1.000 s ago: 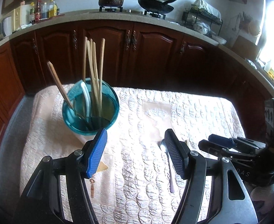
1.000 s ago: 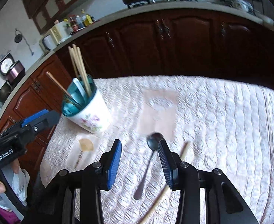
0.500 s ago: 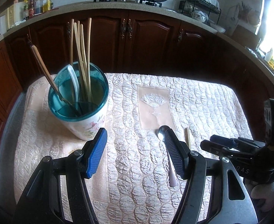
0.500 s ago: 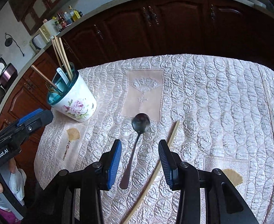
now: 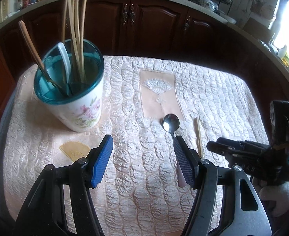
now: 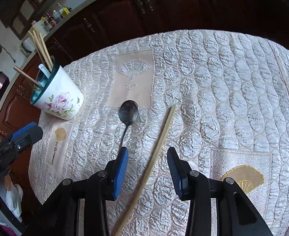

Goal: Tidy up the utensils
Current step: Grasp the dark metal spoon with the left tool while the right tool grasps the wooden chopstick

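Right claw astride half-hidden chopstick

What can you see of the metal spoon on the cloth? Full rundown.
The metal spoon is shiny steel with an oval bowl and a thin neck. It lies flat, bowl up, on the quilted cloth, bowl at the edge of the fan-embroidered patch, handle running toward the cameras. A chopstick lies beside it, apart. The handle end is hidden behind gripper fingers in both views. Nothing grips it.
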